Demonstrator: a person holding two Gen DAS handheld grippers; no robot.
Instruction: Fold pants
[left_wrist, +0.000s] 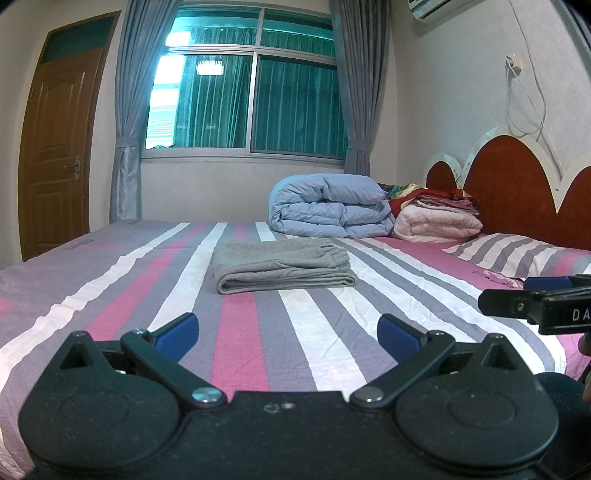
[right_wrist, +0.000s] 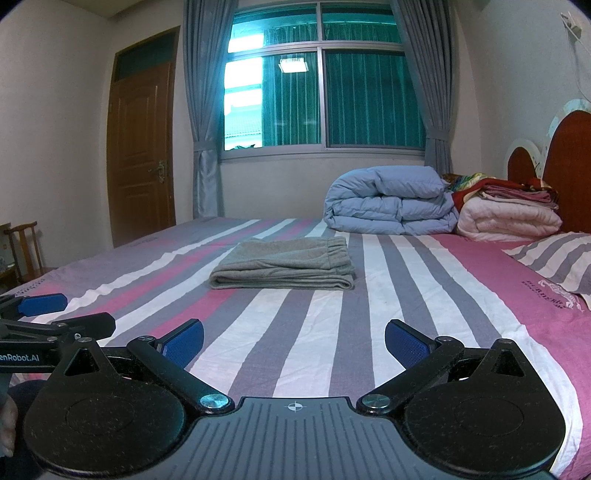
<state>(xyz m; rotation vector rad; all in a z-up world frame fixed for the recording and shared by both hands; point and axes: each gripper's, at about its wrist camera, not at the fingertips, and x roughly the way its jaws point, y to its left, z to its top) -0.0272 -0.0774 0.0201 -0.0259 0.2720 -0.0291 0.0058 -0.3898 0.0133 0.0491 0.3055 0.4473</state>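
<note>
Grey pants (left_wrist: 282, 265) lie folded into a flat rectangular stack in the middle of the striped bed sheet (left_wrist: 243, 339). They also show in the right wrist view (right_wrist: 284, 266). My left gripper (left_wrist: 288, 334) is open and empty, held low over the near part of the bed, well short of the pants. My right gripper (right_wrist: 294, 341) is open and empty too, at a similar distance. Each gripper shows at the edge of the other's view: the right one (left_wrist: 532, 302) and the left one (right_wrist: 48, 317).
A folded blue duvet (left_wrist: 328, 210), a pink quilt (left_wrist: 436, 221) and stacked cloths lie at the far right by the red headboard (left_wrist: 517, 184). A striped pillow (left_wrist: 517, 254) lies at the right. A window, curtains and a wooden door (right_wrist: 142, 155) stand behind. A wooden chair (right_wrist: 24, 247) stands at the left.
</note>
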